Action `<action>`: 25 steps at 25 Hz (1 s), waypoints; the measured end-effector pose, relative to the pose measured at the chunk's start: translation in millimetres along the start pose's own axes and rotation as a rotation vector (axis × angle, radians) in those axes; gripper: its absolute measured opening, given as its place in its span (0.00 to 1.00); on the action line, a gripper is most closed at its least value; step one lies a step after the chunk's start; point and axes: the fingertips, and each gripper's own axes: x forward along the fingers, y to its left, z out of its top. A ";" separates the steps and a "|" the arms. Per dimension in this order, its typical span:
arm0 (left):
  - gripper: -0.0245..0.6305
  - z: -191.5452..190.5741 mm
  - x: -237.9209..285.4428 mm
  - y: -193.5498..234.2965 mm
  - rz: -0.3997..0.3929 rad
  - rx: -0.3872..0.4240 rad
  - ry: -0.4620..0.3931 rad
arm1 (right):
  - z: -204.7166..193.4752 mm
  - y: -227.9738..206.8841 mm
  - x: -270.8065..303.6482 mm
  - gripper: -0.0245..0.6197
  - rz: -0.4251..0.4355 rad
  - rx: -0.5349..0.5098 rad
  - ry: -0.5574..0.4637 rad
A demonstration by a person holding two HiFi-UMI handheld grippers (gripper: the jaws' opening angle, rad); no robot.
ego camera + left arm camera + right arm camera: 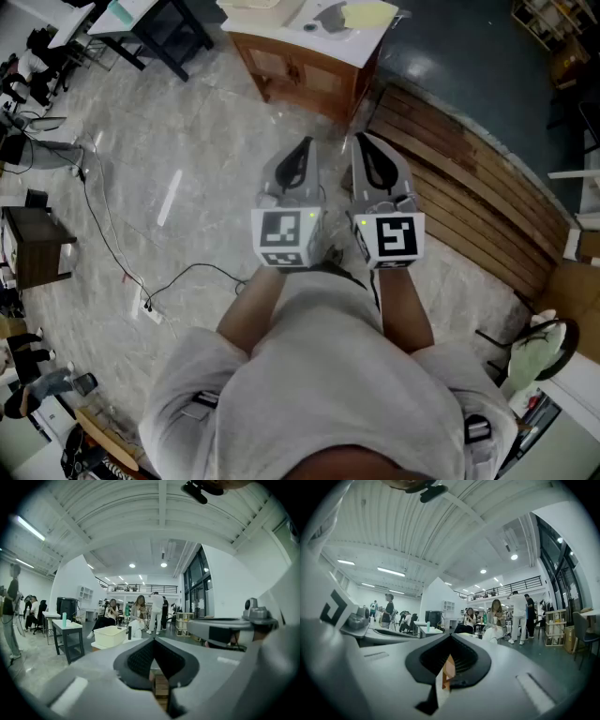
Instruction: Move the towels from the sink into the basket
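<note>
A wooden vanity [300, 70] with a white sink top [361, 42] stands ahead of me on the floor. On the top lie a yellow towel [368, 13] and a grey towel [328, 16]. A cream basket [255, 4] sits at its left end and shows in the left gripper view as a white tub [110, 635]. I hold both grippers side by side at chest height, well short of the vanity. My left gripper [305, 143] [154, 640] is shut and empty. My right gripper [361, 139] [450, 638] is also shut, with nothing in it.
A curved wooden slatted platform [469, 197] runs along the right. A black cable [178, 277] trails over the marble floor at left. A black table [169, 28] and a dark cabinet [33, 246] stand at the left. Several people [140, 616] are far off in the hall.
</note>
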 end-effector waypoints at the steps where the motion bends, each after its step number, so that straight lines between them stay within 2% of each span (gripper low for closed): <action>1: 0.07 0.2 1.9 2.3 0.001 -0.002 0.001 | 1.3 1.7 4.3 0.05 0.008 0.009 0.003; 4: 0.07 -0.2 8.6 11.1 0.007 -0.008 0.005 | 4.3 6.1 18.5 0.05 0.032 0.028 0.011; 8: 0.07 -5.7 19.3 30.1 0.020 -0.023 0.022 | -10.0 4.3 38.0 0.05 0.020 0.008 0.019; 14: 0.07 -14.3 42.7 76.7 0.049 -0.056 0.050 | -17.7 17.4 90.5 0.05 0.052 0.020 0.039; 25: 0.07 6.3 85.1 235.6 0.133 -0.068 0.031 | -11.1 93.5 250.5 0.05 0.180 0.001 0.052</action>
